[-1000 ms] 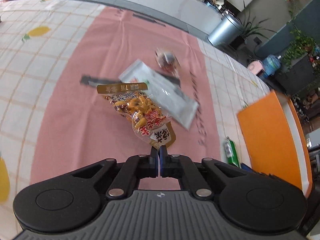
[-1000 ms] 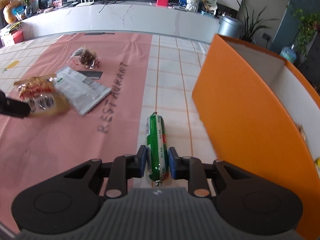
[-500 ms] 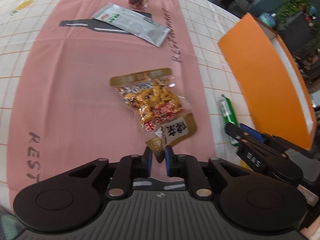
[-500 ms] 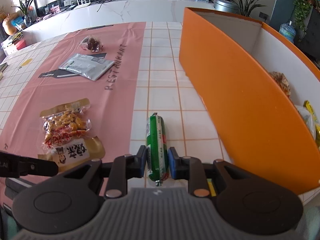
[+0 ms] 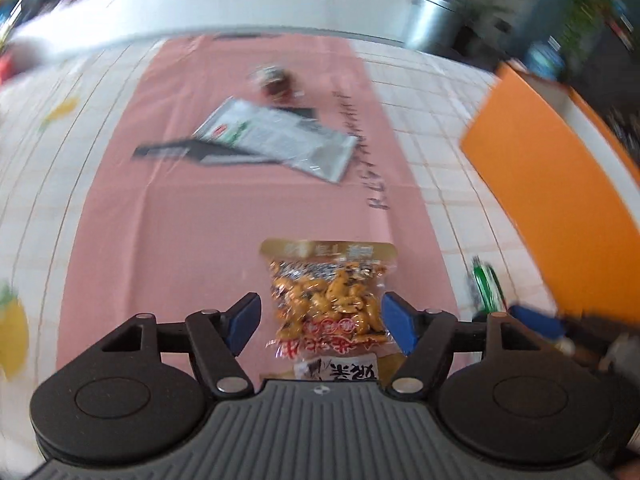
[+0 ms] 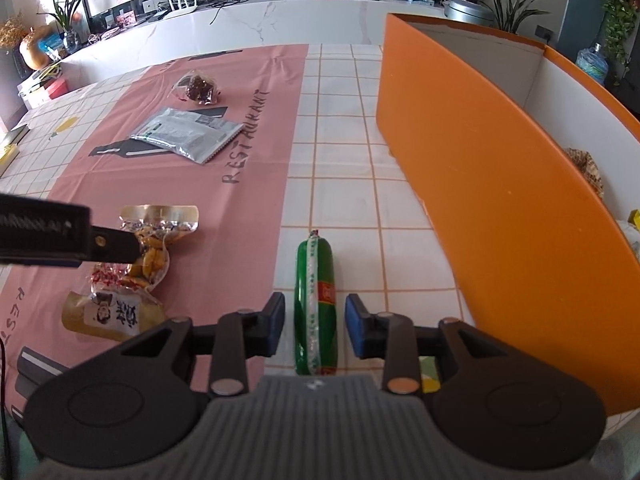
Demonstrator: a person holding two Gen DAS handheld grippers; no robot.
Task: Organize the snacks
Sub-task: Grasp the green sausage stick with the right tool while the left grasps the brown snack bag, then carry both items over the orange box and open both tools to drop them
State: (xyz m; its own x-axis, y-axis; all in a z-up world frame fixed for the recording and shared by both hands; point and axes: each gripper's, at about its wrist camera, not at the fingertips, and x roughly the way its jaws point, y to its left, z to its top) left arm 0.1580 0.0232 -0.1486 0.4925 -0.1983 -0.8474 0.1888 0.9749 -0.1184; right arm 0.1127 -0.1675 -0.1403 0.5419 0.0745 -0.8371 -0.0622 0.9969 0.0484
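A yellow snack pack (image 5: 328,304) lies flat on the pink cloth between the open fingers of my left gripper (image 5: 320,320); it also shows in the right wrist view (image 6: 132,268). A green sausage (image 6: 315,304) lies on the tiled cloth between the open fingers of my right gripper (image 6: 315,326), with a gap on each side. The orange box (image 6: 500,184) stands to the right, with some snacks inside. A silver packet (image 6: 186,134) and a small dark snack bag (image 6: 198,88) lie farther back on the pink cloth.
The left gripper's finger (image 6: 108,246) reaches in from the left over the yellow pack. A white counter (image 6: 280,16) runs along the far edge of the table. The left wrist view is motion-blurred.
Both grippers have opened. The left one let go of the yellow pack, which now lies flat between its fingers. The right one let go of the green sausage. The left camera swung forward.
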